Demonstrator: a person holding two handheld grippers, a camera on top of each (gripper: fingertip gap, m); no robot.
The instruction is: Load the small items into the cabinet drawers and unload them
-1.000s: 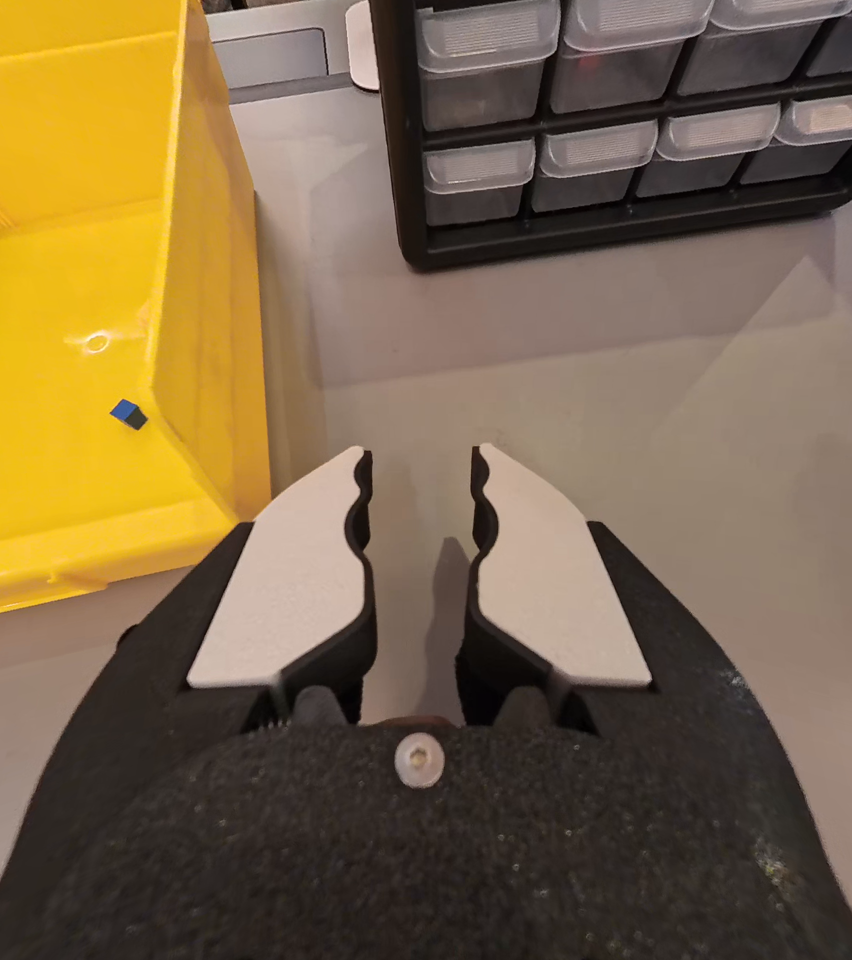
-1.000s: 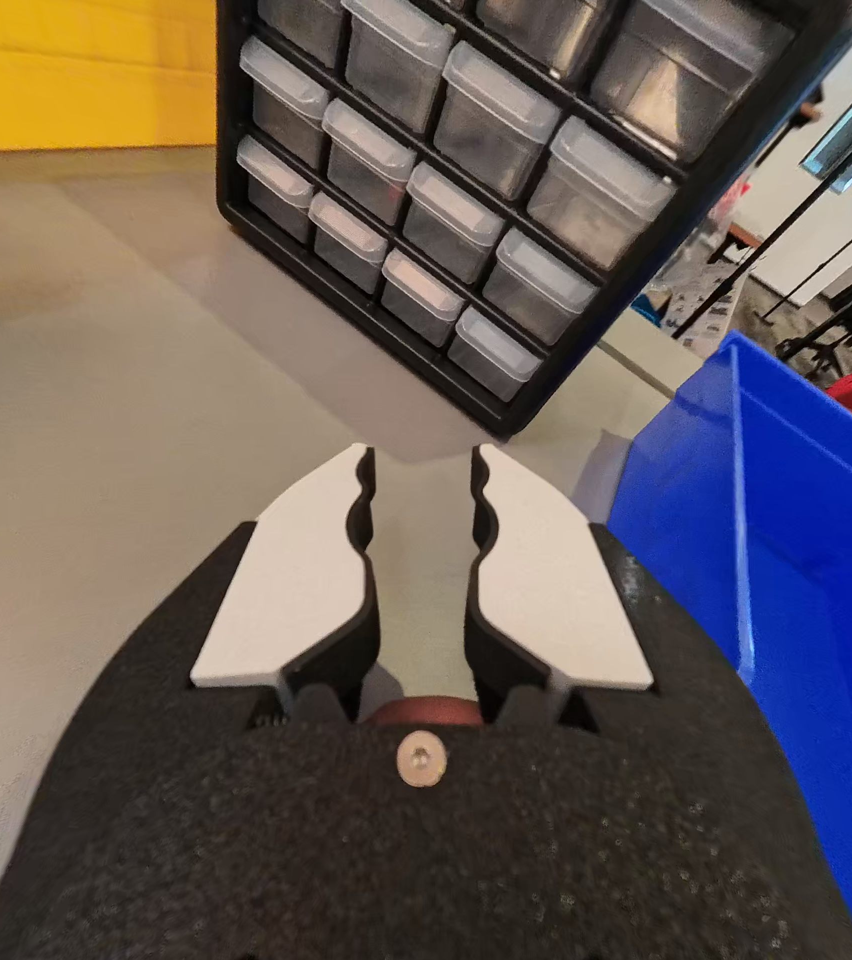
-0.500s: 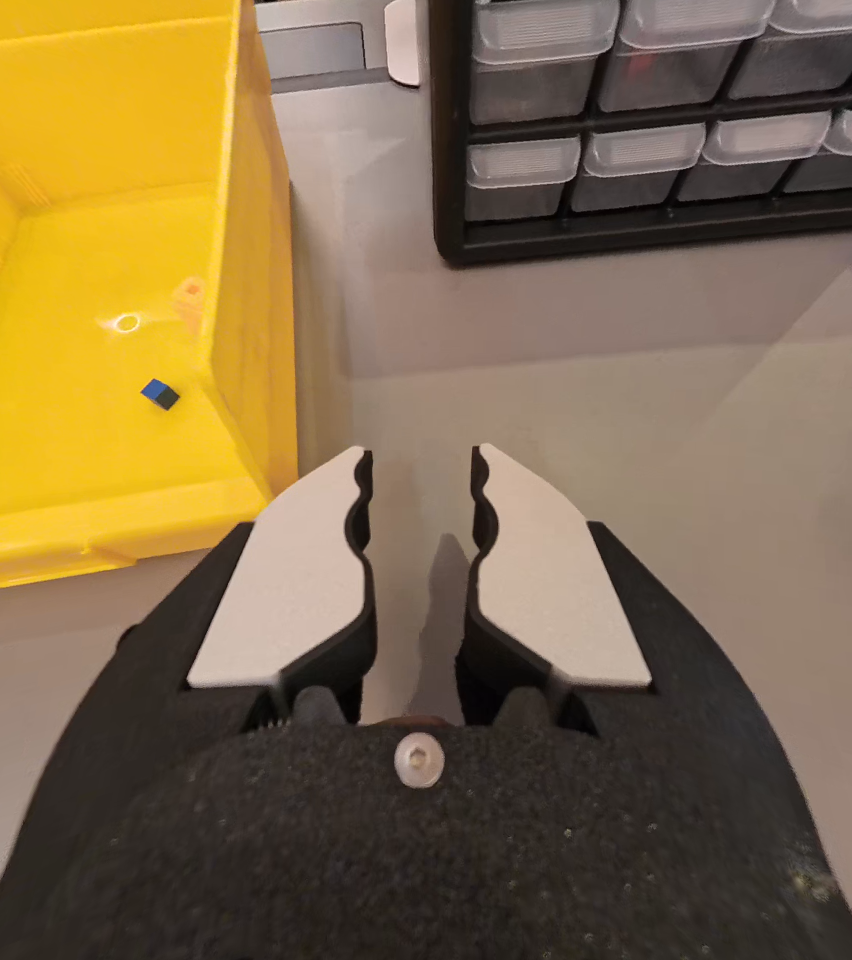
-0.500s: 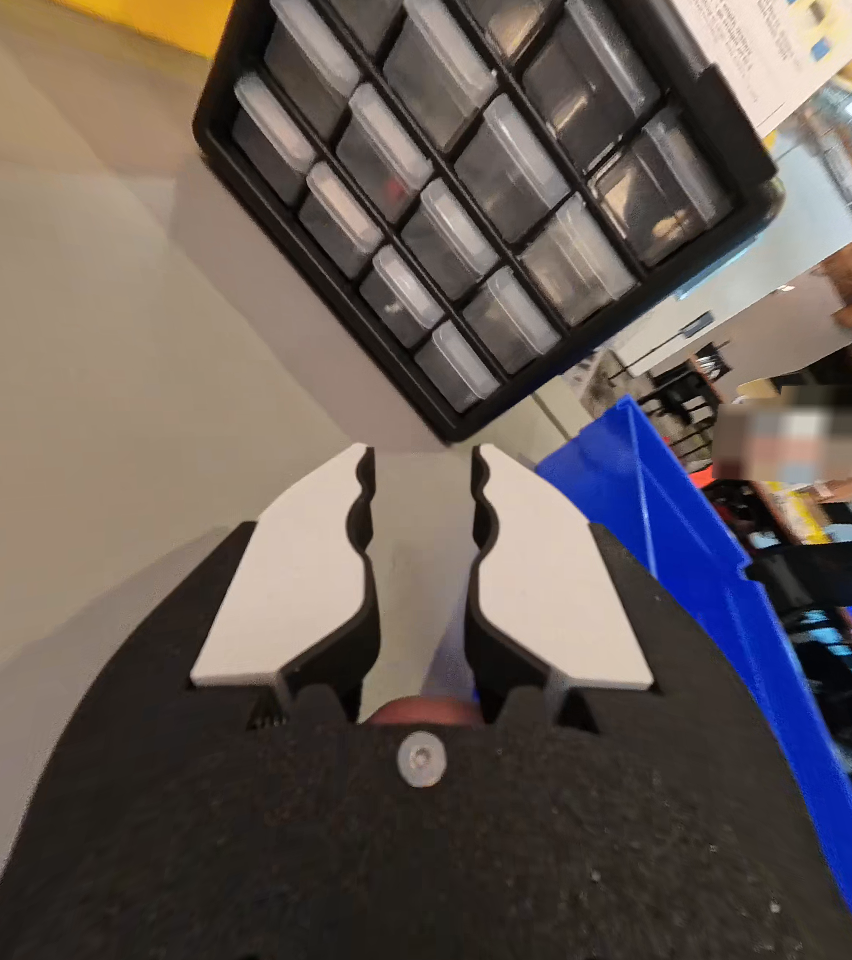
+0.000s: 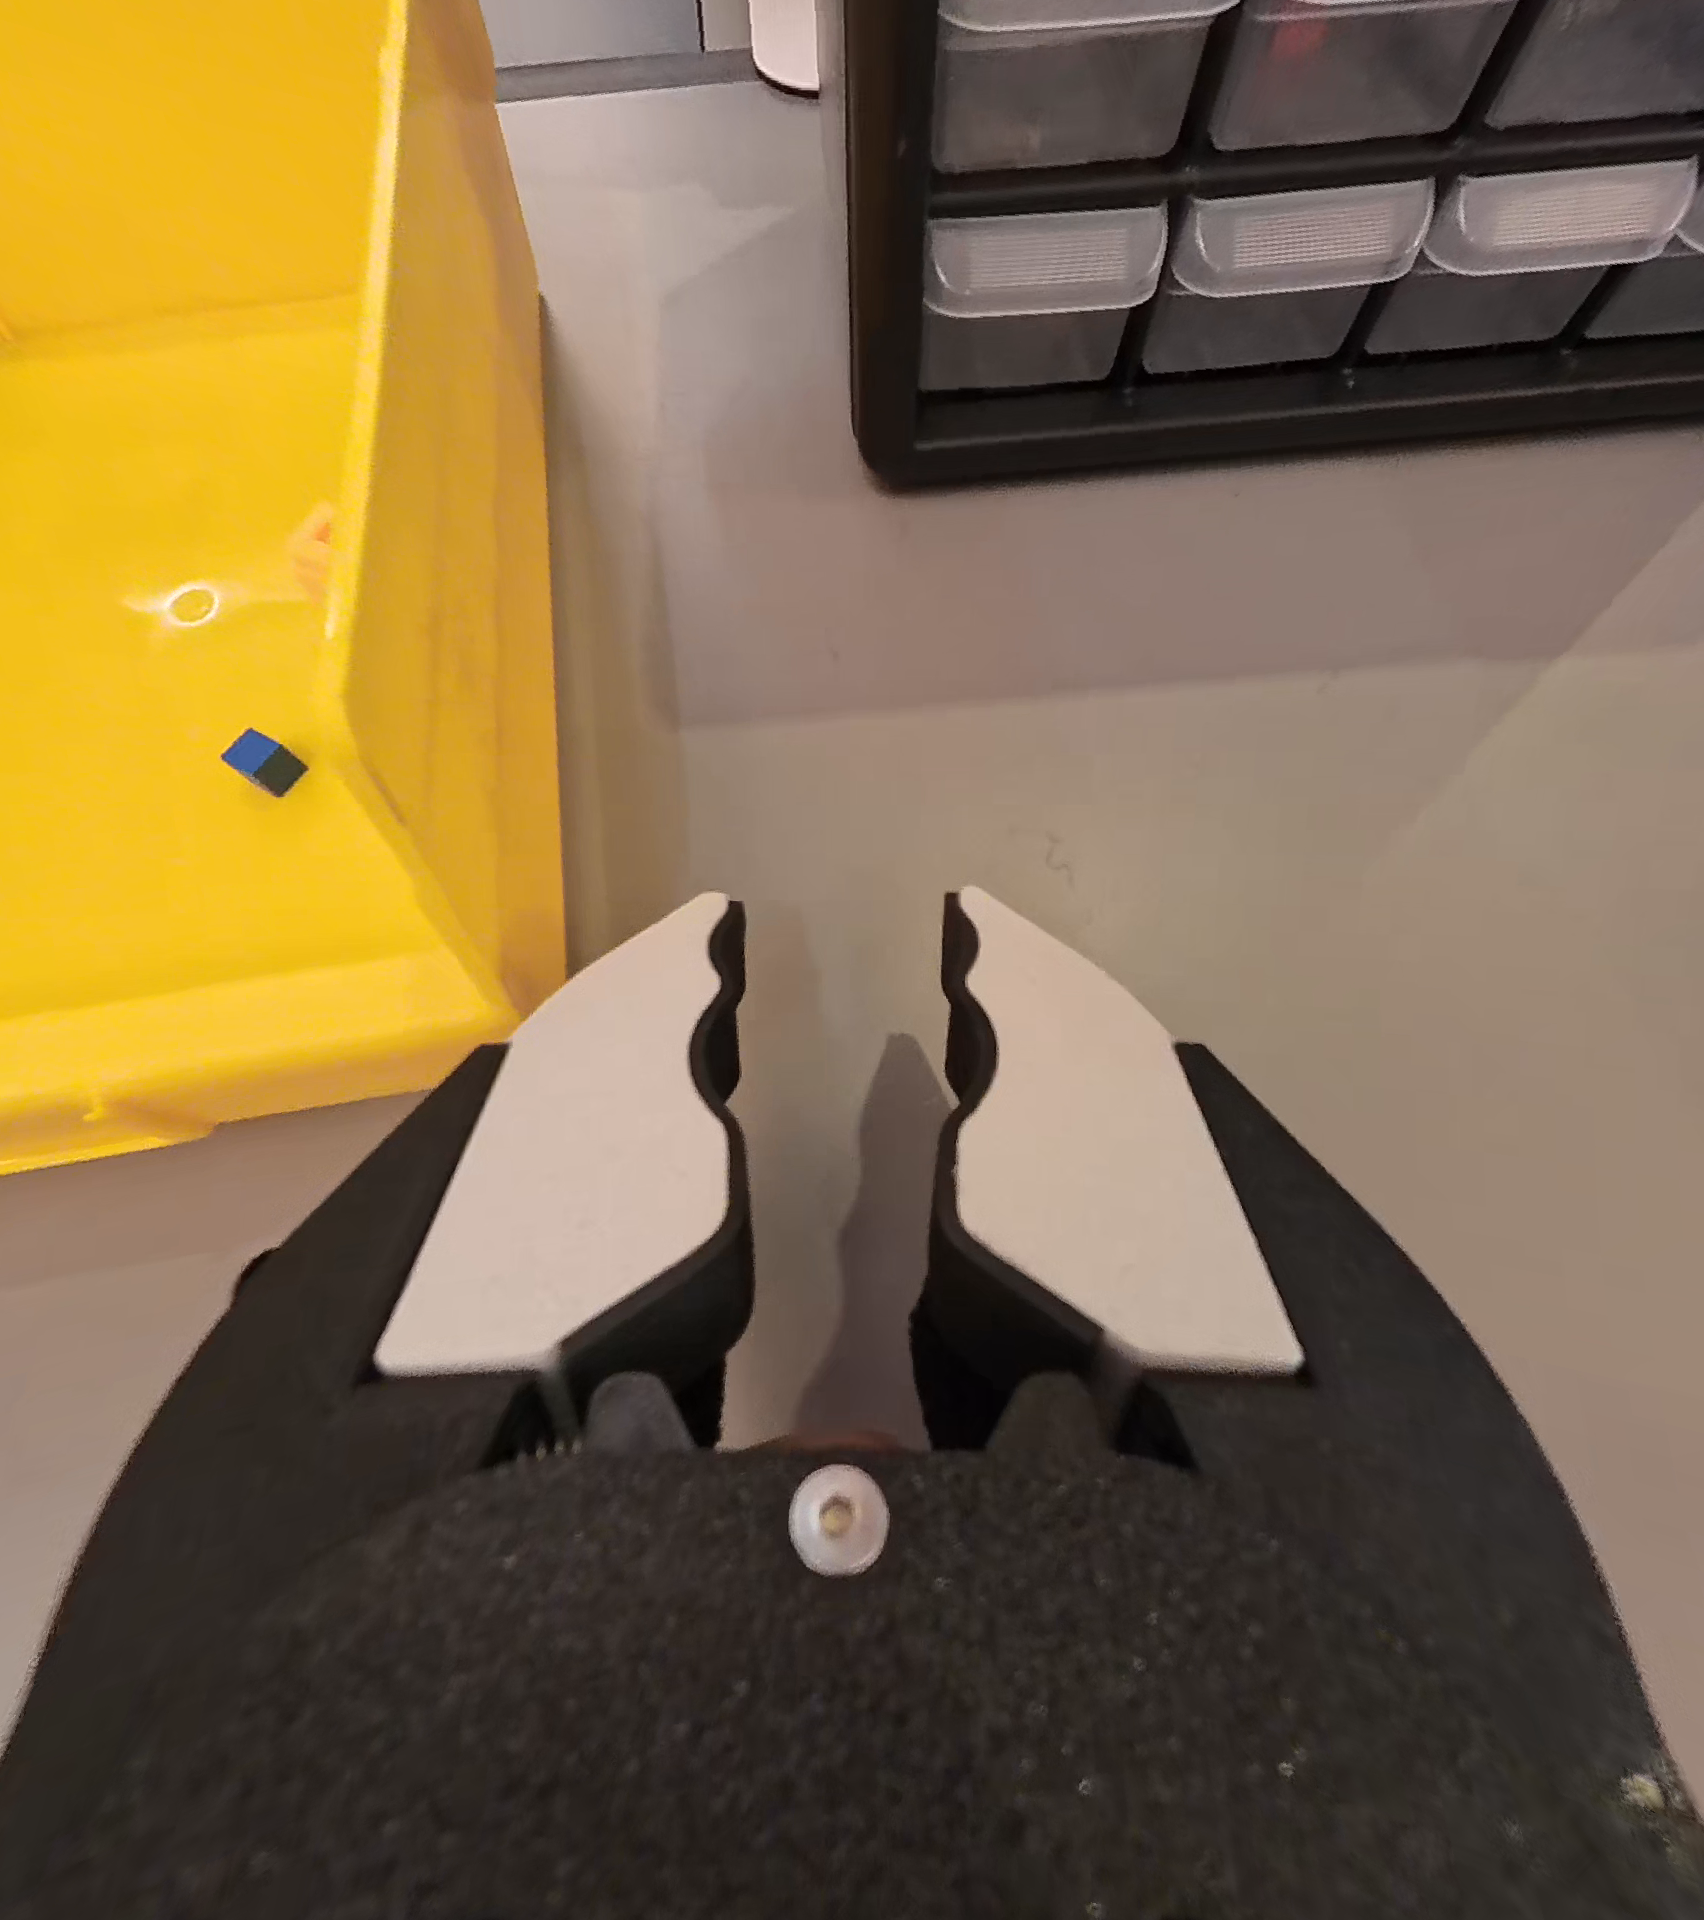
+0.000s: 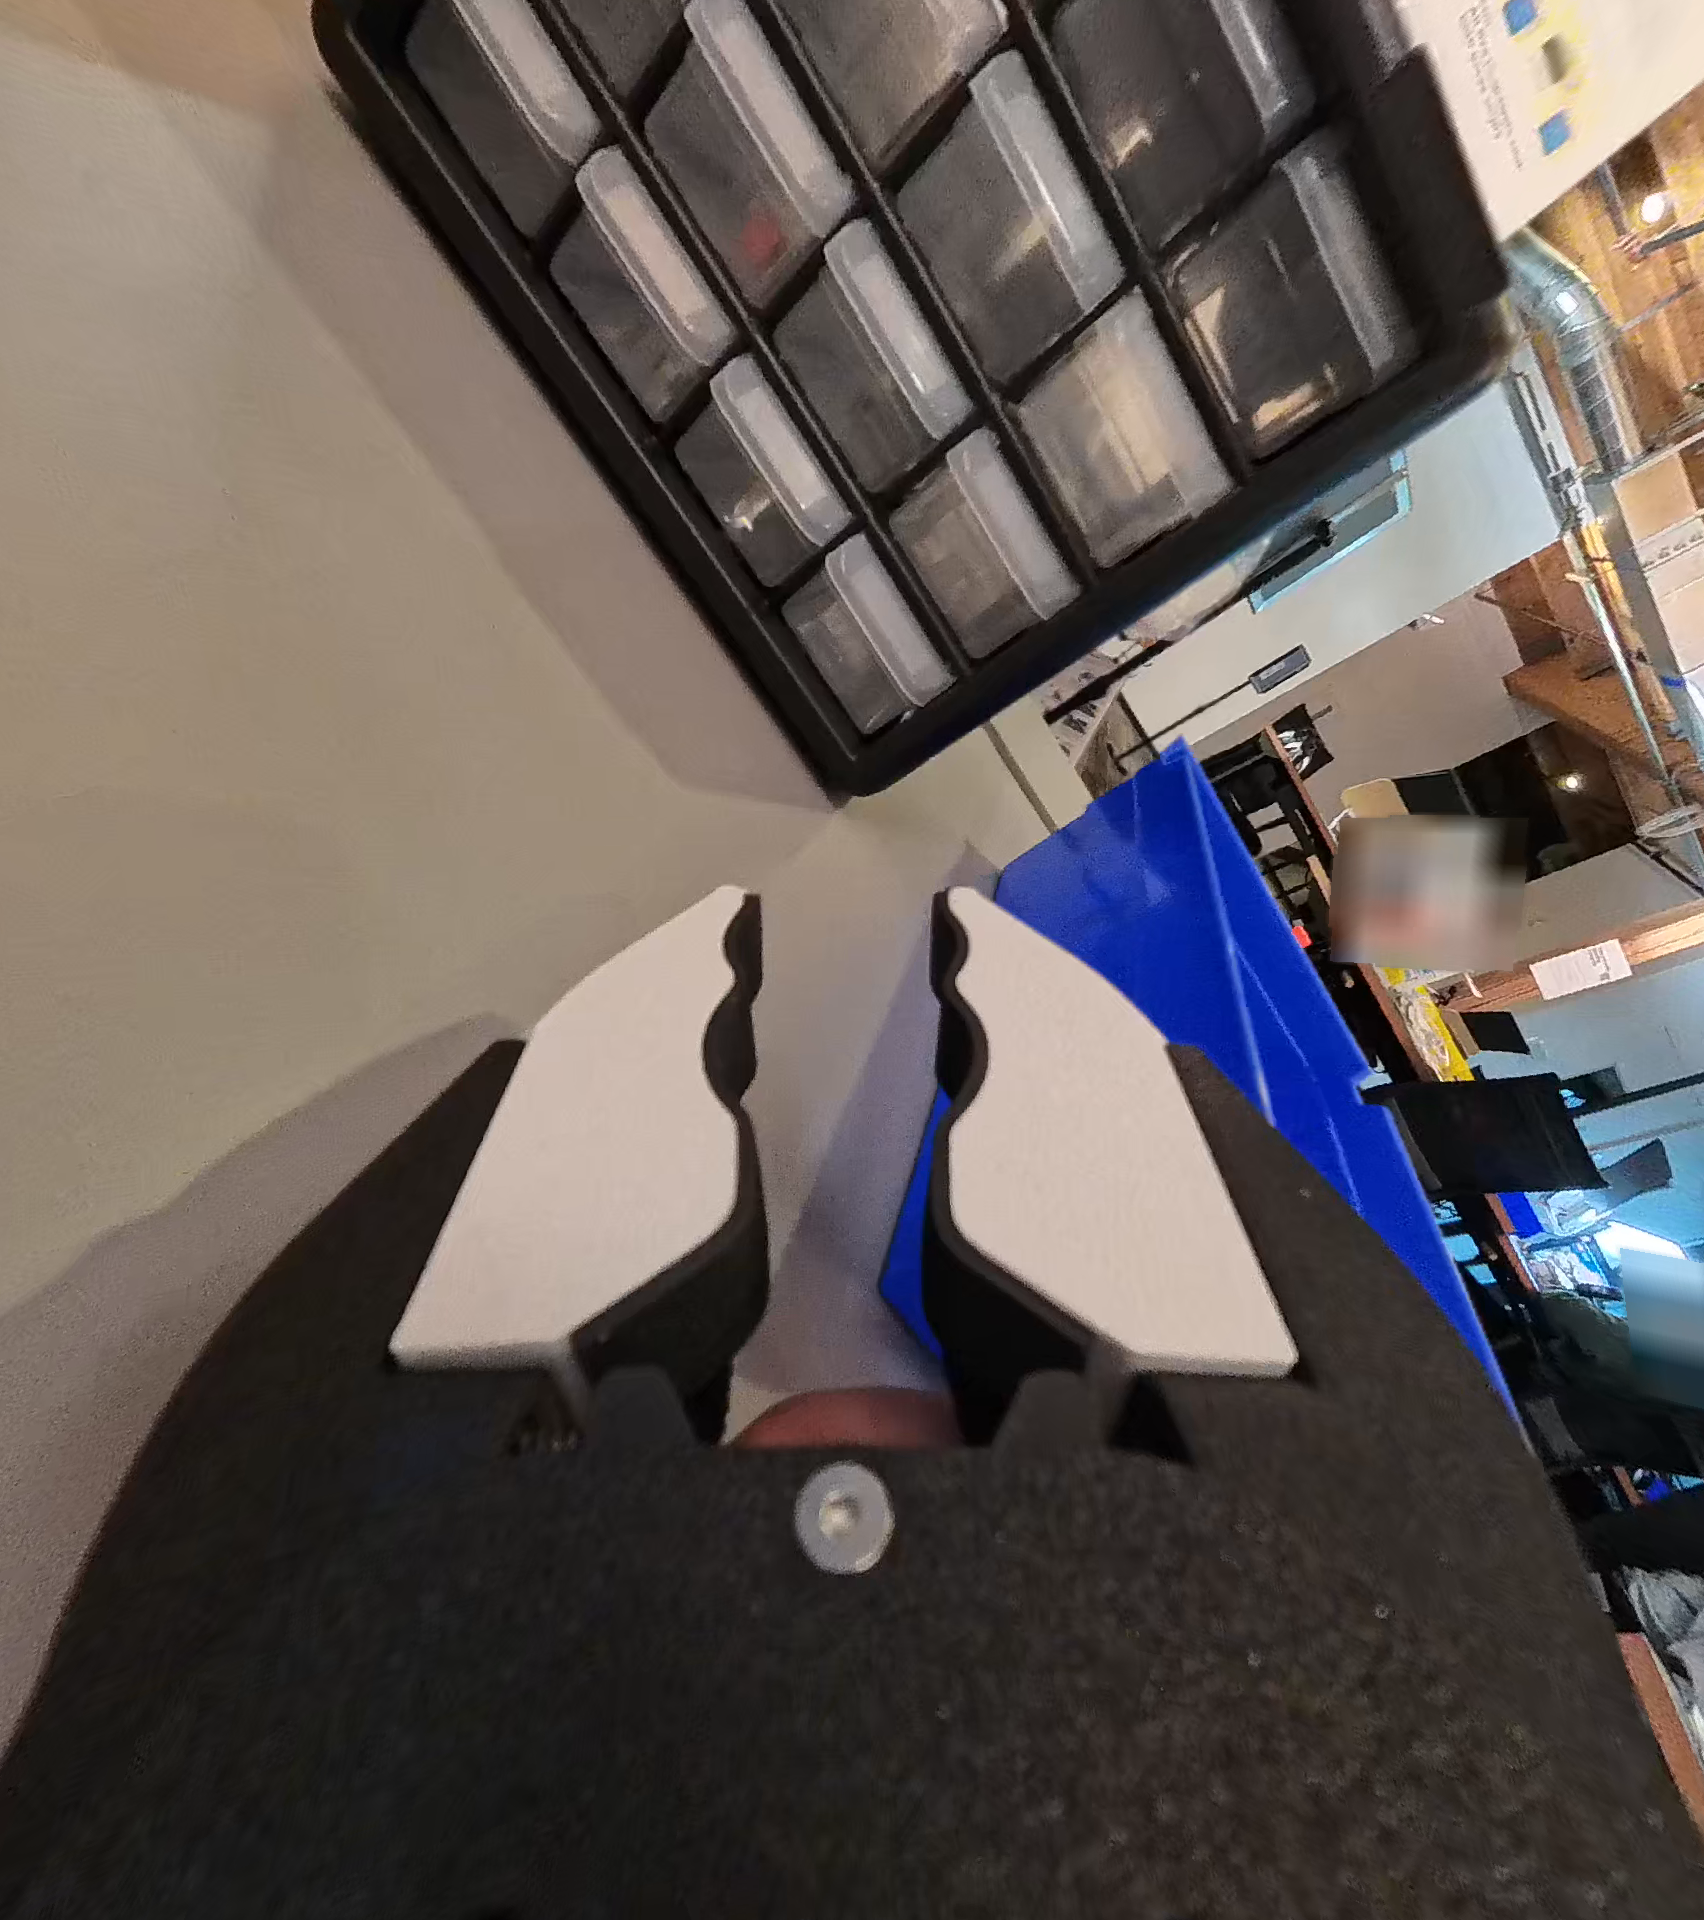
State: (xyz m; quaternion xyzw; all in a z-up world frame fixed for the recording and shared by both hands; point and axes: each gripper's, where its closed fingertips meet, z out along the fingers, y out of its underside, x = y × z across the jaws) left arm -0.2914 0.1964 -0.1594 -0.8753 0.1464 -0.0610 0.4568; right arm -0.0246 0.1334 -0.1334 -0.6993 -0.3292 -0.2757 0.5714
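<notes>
Both the left gripper [image 5: 843, 904] and right gripper [image 6: 843, 909] are released and empty. A small block [image 5: 264, 762] lies in the yellow bin [image 5: 453, 582], left of the cabinet [image 5: 1347, 436], against the wall. That corner could block a finger, knocking the block aside.

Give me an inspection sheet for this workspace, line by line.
Surface: grey table, a few faint marks.
Job's things: black drawer cabinet, visible drawers shut; small blue-and-black block in yellow bin; blue bin beside the cabinet.
Clutter: nothing seen.
Grippers: left gripper and right gripper open, empty.
Cables: nothing seen.
Surroundings: shelves, stands and a metal duct past the table in the right wrist view.
</notes>
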